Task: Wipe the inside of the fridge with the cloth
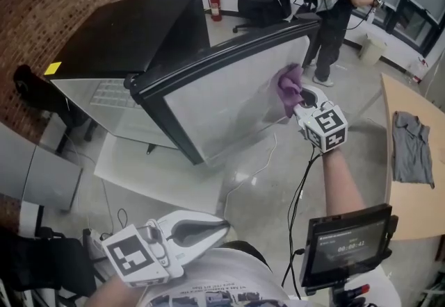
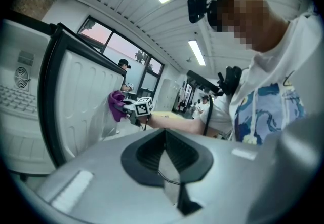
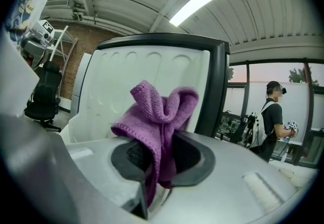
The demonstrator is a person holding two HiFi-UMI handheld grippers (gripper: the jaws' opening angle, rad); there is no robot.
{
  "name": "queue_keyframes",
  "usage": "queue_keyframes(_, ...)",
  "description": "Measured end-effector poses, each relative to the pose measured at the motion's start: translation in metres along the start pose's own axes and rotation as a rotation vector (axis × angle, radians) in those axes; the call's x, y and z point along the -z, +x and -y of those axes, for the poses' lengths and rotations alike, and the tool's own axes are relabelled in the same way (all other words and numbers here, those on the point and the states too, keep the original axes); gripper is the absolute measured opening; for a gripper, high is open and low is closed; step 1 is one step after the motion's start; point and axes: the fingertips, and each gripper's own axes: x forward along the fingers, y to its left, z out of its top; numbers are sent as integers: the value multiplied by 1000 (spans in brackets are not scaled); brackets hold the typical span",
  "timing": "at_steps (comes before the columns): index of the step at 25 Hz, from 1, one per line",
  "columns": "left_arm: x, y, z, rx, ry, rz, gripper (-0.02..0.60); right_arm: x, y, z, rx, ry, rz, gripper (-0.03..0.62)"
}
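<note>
1. the cloth is clamped in the right gripper and held at the white inner liner of the open fridge door, near the door's far top edge. in the right gripper view the jaws are seen clenched on a bunched fold of the cloth, with most of it puffed up above the right gripper.
2. the left gripper is parked low by the torso. its jaws are pressed together on nothing in the left gripper view.
3. risk: only a fold is pinched, so the cloth could be dragged out of the jaws if it is rubbed hard on the liner.
4. risk: the door is not braced by anything, so it could be swung away under the wiping push and contact could be lost.
5. risk: only a small patch of cloth is presented, so the hard jaw tips could be scraped on the liner.
6. risk: the fridge cavity could be left unwiped if only the door is covered.
7. hard to tell: whether the cloth is actually touching the liner or is just beside it; neither view settles it.
8. hidden: most of the cavity is blocked by the door in the head view, and only a bit of wire shelf is seen.
</note>
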Motion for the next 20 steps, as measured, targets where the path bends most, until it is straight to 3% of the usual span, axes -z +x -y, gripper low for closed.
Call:
queue_keyframes(3, 0, 0, -4, 1, -10, 5, 6, 6, -3, 4, 17, 21, -9, 78)
queue_keyframes(7, 1, 2, -9, 11, -11, 11, 6, 1, -6, -23, -31, 24, 12, 78)
queue_keyframes(20, 4, -3, -1, 14, -18, 21, 6, -51, 9, -226, -455, -136, 106, 78)
